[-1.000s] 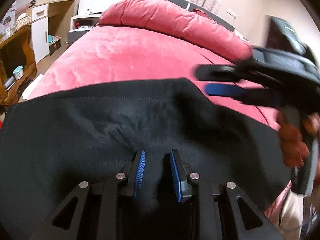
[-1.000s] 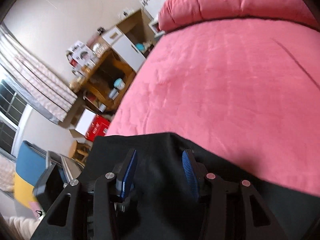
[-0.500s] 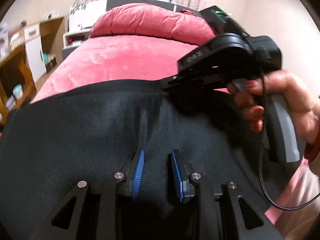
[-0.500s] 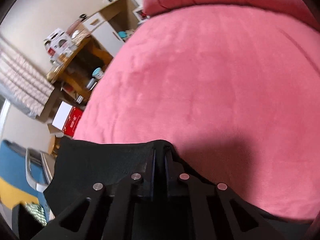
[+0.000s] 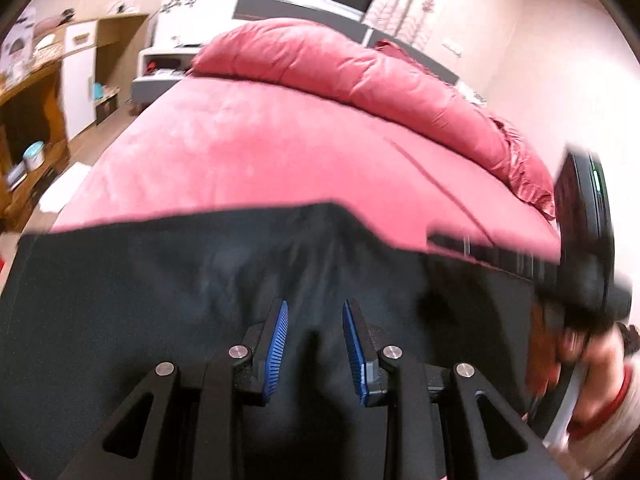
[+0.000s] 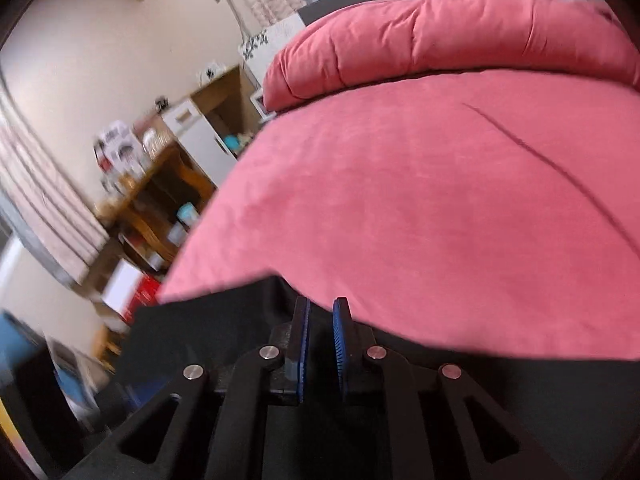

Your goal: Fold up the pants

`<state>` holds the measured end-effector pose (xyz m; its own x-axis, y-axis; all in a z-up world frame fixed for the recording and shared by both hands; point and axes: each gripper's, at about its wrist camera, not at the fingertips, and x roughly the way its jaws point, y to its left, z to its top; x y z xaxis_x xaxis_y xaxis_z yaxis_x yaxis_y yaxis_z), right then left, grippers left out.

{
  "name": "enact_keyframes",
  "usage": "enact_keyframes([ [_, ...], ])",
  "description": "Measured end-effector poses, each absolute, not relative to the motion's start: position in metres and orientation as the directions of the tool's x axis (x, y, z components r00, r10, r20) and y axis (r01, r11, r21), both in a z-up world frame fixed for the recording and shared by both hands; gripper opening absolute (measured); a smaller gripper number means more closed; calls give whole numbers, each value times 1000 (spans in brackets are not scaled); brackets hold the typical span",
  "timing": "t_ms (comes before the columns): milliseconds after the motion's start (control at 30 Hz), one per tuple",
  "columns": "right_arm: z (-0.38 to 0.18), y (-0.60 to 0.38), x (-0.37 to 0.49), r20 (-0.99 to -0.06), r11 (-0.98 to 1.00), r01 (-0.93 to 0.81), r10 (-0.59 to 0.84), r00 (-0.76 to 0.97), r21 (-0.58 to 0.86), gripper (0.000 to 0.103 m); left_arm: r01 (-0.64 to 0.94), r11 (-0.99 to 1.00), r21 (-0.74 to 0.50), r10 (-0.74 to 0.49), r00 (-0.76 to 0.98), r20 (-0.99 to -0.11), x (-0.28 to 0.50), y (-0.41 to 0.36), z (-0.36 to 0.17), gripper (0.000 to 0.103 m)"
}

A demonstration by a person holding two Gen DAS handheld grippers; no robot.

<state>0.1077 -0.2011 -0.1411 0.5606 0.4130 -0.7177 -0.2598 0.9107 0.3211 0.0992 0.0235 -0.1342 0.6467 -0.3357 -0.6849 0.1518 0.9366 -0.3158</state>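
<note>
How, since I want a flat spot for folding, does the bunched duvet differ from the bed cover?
The duvet is heaped into a puffy, creased roll across the far end of the bed, while the bed cover lies flat and nearly smooth. The black pants lie on the bed cover's near part, well clear of the duvet. Both are the same pink.

Warm, soft indoor light fills the room, with no hard glare; both views bow strongly toward dark, rounded corners; the pink bedspread [image 5: 248, 160] is evenly lit and fairly sharp; the black pants [image 5: 160, 280] swallow detail; the right gripper [image 5: 480, 246] smears with motion blur; the wooden shelves [image 6: 160, 208] are streaked and soft.
</note>
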Motion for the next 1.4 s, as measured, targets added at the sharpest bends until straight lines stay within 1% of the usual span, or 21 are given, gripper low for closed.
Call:
enact_keyframes([
  [33, -144, -204, 101, -731, 918, -269, 394, 557, 290, 14, 174, 937, -303, -341, 648, -681, 107, 17, -130, 28],
  [100, -152, -211, 92, -754, 928, -282, 364, 546, 243, 14, 192, 946, -261, -323, 633, -704, 123, 2, -129, 28],
  [200, -165, -224, 92, -766, 937, -253, 343, 545, 240, 14, 220, 960, -172, -272, 605, -748, 152, -23, -139, 28],
  [233, -169, -228, 93, -766, 942, -239, 330, 552, 234, 6, 226, 965, -135, -246, 592, -767, 162, -31, -146, 28],
  [267, -171, -234, 93, -764, 948, -229, 316, 562, 223, 2, 226, 968, -107, -222, 581, -783, 172, -36, -154, 28],
  [300, -175, -237, 96, -762, 955, -215, 292, 578, 203, 0, 218, 972, -87, -201, 580, -790, 178, -37, -160, 28],
  [433, -187, -241, 91, -746, 964, -198, 262, 612, 177, 0, 195, 976, -97, -199, 622, -758, 185, -30, -171, 28],
  [533, -190, -237, 85, -721, 966, -208, 254, 645, 153, 0, 198, 979, -51, -168, 637, -752, 172, -37, -172, 28],
  [633, -189, -246, 87, -710, 952, -211, 305, 635, 220, 0, 215, 977, -7, -142, 622, -770, 162, -42, -169, 28],
  [700, -185, -251, 84, -712, 943, -198, 331, 619, 266, 0, 213, 977, -11, -141, 608, -781, 151, -38, -166, 28],
  [733, -179, -251, 80, -709, 939, -193, 341, 617, 284, 4, 211, 977, -16, -143, 600, -787, 146, -35, -164, 28],
  [767, -174, -252, 74, -703, 938, -187, 343, 623, 292, 12, 206, 978, -31, -148, 581, -800, 140, -30, -164, 28],
  [800, -170, -252, 68, -700, 940, -184, 338, 629, 288, 17, 202, 978, -46, -155, 567, -809, 133, -25, -165, 28],
  [833, -166, -253, 62, -706, 946, -175, 321, 631, 274, 26, 194, 979, -59, -159, 558, -814, 123, -18, -165, 28],
  [867, -163, -256, 58, -712, 949, -164, 310, 630, 268, 28, 188, 981, -55, -153, 559, -815, 114, -12, -166, 28],
  [967, -155, -279, 44, -728, 954, -112, 286, 623, 278, 28, 178, 984, -20, -120, 572, -812, 85, 0, -166, 28],
  [1133, -153, -334, 25, -775, 972, 29, 166, 610, 231, 30, 173, 985, 13, -92, 586, -805, 56, 11, -164, 28],
  [1233, -147, -374, 10, -768, 964, 118, 111, 631, 237, 30, 163, 986, -28, -120, 592, -797, 49, 18, -161, 28],
  [1300, -142, -399, -2, -757, 952, 187, 67, 650, 244, 38, 142, 987, -72, -143, 597, -789, 46, 25, -158, 28],
  [1333, -140, -414, -9, -752, 940, 231, 40, 658, 251, 45, 130, 987, -98, -157, 599, -785, 47, 28, -156, 28],
  [1400, -139, -441, -19, -749, 910, 308, 4, 663, 277, 46, 112, 980, -163, -197, 592, -781, 48, 32, -153, 28],
])
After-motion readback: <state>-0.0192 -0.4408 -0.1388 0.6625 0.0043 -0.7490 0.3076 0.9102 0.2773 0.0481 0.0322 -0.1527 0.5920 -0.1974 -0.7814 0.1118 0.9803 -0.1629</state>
